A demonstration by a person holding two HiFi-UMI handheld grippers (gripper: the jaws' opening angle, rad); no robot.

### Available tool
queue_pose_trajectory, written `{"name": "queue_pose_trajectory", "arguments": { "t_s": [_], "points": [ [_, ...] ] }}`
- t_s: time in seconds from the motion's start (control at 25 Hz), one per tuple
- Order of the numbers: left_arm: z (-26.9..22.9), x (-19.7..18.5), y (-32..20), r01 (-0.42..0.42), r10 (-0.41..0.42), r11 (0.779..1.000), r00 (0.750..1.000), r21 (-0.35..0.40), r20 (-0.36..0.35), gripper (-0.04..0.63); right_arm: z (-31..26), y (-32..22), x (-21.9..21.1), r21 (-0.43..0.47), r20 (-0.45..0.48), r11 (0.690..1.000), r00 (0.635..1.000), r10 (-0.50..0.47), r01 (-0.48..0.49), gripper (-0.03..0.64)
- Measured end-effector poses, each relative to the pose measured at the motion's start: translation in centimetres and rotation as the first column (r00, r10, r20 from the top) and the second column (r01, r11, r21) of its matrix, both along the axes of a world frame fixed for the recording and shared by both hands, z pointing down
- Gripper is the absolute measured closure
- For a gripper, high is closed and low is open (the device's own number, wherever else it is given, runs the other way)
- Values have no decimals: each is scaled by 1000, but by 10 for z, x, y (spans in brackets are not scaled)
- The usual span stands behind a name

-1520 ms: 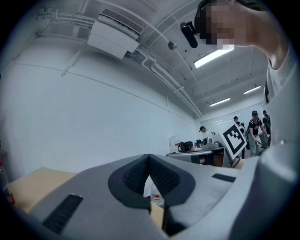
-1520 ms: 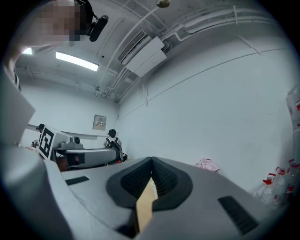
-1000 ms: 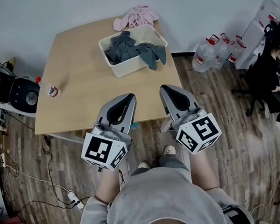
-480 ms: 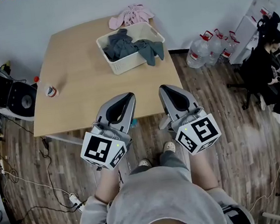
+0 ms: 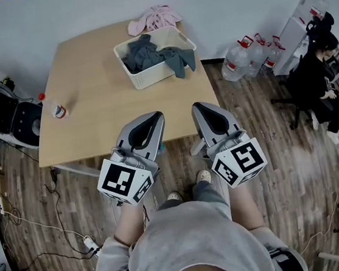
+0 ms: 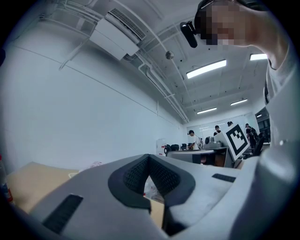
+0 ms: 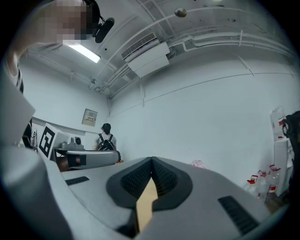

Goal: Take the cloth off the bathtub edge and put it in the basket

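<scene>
The left tool (image 6: 149, 158) has its jaws together, the ribbed pads meeting at the tip with nothing between them. The right tool (image 7: 151, 161) is closed the same way, with only the wood of the bench showing through the slit below its tips. In the head view both are held side by side close to the person's body, at the near edge of the bench (image 5: 103, 91) and well apart from anything the task concerns. Toward the far side stands the white basket (image 5: 159, 73) with grey cloths (image 5: 146, 55) heaped in it, one of them hanging out over the right rim. A pink cloth (image 5: 154, 18) lies bunched at the bench's far edge, just behind the basket. No bathtub shows in any view, so the scene fits either reading: the task's cloth may already be among the grey ones, or the pink one may be the one meant. The risks follow from that layout. A tool reaching over the basket could snag the hanging grey cloth and drag it out, or shove the light basket along. The pink cloth sits so near the far edge that a nudge could tip it off behind the bench. A wide sweep on the left could topple the small bottle (image 5: 58, 110).
</scene>
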State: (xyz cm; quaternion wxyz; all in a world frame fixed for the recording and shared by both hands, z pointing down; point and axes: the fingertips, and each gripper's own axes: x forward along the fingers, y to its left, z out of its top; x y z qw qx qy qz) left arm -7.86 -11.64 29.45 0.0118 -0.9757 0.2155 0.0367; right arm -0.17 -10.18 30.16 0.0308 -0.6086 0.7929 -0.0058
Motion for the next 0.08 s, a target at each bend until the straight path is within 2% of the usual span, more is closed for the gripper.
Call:
{"name": "queue_pose_trajectory", "arguments": {
  "t_s": [0.08],
  "points": [
    [1, 0, 2, -3, 3, 1000, 1000, 0, 0, 598, 1, 2, -2, 0, -8, 1000, 1000, -5, 5, 607]
  ]
}}
